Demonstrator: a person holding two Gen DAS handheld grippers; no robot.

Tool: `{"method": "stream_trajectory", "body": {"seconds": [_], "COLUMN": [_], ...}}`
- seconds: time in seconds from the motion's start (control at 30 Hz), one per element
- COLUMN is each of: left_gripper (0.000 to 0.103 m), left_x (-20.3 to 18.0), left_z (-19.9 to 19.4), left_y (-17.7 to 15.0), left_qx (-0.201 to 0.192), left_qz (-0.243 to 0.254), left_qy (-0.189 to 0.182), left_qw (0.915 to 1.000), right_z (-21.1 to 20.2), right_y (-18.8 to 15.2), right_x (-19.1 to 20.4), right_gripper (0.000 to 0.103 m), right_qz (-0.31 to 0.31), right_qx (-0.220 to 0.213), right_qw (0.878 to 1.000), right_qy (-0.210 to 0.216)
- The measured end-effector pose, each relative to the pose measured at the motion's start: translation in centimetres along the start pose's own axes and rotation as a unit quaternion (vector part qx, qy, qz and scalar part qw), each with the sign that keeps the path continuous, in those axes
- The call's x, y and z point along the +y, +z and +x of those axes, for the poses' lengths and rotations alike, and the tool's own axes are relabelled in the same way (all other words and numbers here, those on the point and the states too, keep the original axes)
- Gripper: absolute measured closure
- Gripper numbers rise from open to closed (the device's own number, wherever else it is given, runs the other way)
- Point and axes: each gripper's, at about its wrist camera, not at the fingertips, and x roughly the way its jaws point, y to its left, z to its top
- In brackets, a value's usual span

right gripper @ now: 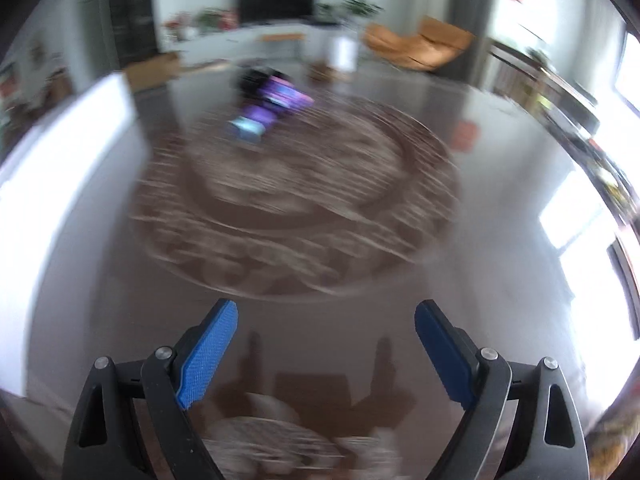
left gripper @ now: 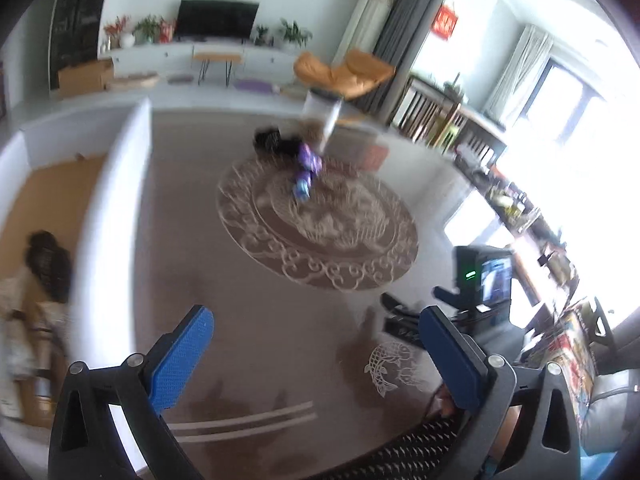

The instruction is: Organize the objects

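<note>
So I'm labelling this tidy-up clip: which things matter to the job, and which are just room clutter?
Job:
purple packets on the table
dark item behind them
clear jar
left tool, open, empty
right tool, open, empty

Just there:
television
orange chair
potted plants
cardboard box

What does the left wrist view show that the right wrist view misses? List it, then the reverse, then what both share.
Only the left wrist view: the other gripper's black camera unit with a lit screen, a white fish motif on the brown table, and the open left gripper. Only the right wrist view: the open right gripper, nothing between its blue pads. Both: the round patterned mat, purple packets, black television and orange chair.
</note>
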Motion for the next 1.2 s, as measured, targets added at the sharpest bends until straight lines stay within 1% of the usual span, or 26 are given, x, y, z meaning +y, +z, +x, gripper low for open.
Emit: {"method": "stream_trajectory", "body": {"seconds": [0.07, 0.13, 0.17, 0.23, 0.3, 0.4, 0.47, 0.53, 0.83, 1.2], "left_gripper": [0.0, 0.0, 0.0, 0.0, 0.0, 0.0, 0.0, 0.0, 0.0, 0.0], "left_x": [-0.1, 0.3, 0.5, 1.7, 2.7, 3.7, 4.2, 4.6, 4.3, 4.2], "left_z": [3.1, 6.7, 7.8, 11.0, 13.4, 16.1, 17.1, 18.1, 17.6, 17.4], "left_y": [-0.1, -0.1, -0.1, 0.3, 0.5, 1.4, 2.0, 2.5, 2.0, 1.8], "left_qx": [0.008, 0.016, 0.018, 0.029, 0.033, 0.033, 0.036, 0.045, 0.027, 0.025], "left_qz": [-0.003, -0.005, -0.006, -0.009, -0.011, -0.006, -0.004, -0.003, -0.005, -0.005], "left_qy": [0.03, 0.072, 0.082, 0.107, 0.129, 0.168, 0.18, 0.194, 0.196, 0.197], "left_qw": [0.9995, 0.9973, 0.9964, 0.9938, 0.991, 0.9852, 0.983, 0.98, 0.9801, 0.9801], "right_z": [1.4, 1.7, 2.0, 2.7, 4.2, 6.6, 6.7, 6.9, 6.9, 6.9], "right_y": [-0.5, -0.7, -0.3, 0.7, 2.4, 4.7, 5.3, 5.6, 5.8, 5.8], "right_x": [-1.2, -2.5, -2.8, -2.8, -2.5, -2.1, -1.6, -1.4, -1.3, -1.3], "right_gripper": [0.012, 0.008, 0.006, 0.0, 0.0, 0.0, 0.0, 0.0, 0.0, 0.0], "right_qz": [0.021, 0.038, 0.043, 0.04, 0.035, 0.034, 0.042, 0.044, 0.045, 0.045], "right_qx": [0.014, 0.02, 0.021, 0.024, 0.023, 0.009, -0.004, -0.006, -0.005, -0.006], "right_qw": [1.0, 0.999, 0.999, 0.999, 0.999, 0.999, 0.999, 0.999, 0.999, 0.999], "right_qy": [-0.006, 0.002, 0.002, -0.001, 0.006, 0.005, -0.001, -0.003, -0.003, -0.003]}}
